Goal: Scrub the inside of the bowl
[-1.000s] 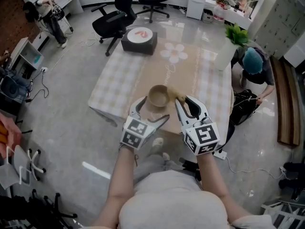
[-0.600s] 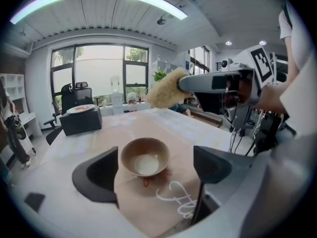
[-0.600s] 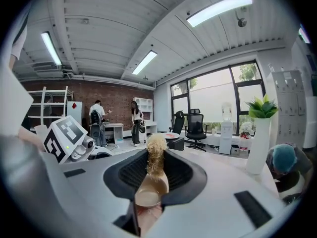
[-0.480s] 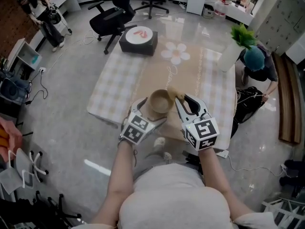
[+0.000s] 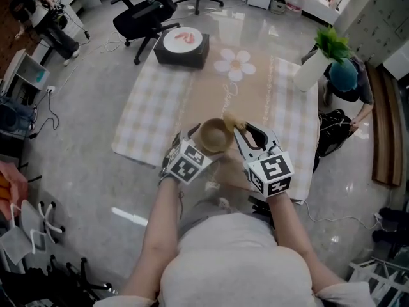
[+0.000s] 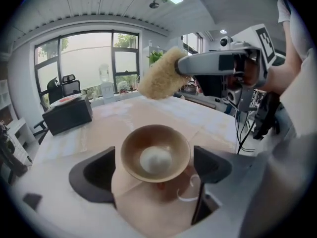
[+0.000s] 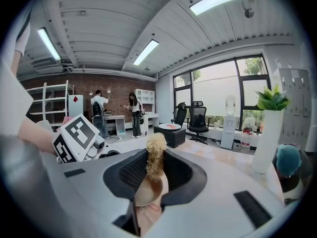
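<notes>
– Where's our bowl?
– Left fingers hold it, mouth tipped at us, over the tabletop.
– N the sponge?
– Right fingers pinch it, just by the bowl's right rim. We'd dip it down n in.

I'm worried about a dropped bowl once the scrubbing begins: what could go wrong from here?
1. The left gripper holds the bowl by its sides near the table's front edge. Pressing in with the scrubber might twist it loose, possibly toward the floor.
2. The right gripper's fingers pinch only one end of the scrubber, so it may bend or slip out when pushed against the bowl's inside.
</notes>
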Available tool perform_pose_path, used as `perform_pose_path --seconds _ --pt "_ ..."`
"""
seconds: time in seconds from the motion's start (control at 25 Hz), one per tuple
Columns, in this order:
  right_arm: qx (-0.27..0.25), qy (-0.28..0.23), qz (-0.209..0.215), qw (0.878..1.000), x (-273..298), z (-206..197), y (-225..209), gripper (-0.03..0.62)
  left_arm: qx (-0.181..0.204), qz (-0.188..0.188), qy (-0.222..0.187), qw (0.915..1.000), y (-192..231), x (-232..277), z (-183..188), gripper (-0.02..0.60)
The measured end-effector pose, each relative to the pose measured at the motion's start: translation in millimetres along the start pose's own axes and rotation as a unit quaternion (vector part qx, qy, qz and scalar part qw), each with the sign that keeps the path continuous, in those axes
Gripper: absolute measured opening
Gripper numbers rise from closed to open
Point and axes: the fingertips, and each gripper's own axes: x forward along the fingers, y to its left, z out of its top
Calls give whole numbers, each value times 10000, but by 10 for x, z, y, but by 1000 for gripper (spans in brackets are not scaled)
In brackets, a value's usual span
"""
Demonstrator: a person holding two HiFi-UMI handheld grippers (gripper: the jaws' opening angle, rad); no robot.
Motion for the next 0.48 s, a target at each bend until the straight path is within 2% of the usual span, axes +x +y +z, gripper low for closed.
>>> perform_pose_path --seconds 0.32,0.48 --pt "51 108 30 9999 79 -41 -49 89 290 -241 379 9986 -26 131 -79 466" --pt "26 165 71 9998 101 -60 -38 89 358 -231 404 9983 -32 151 -84 466"
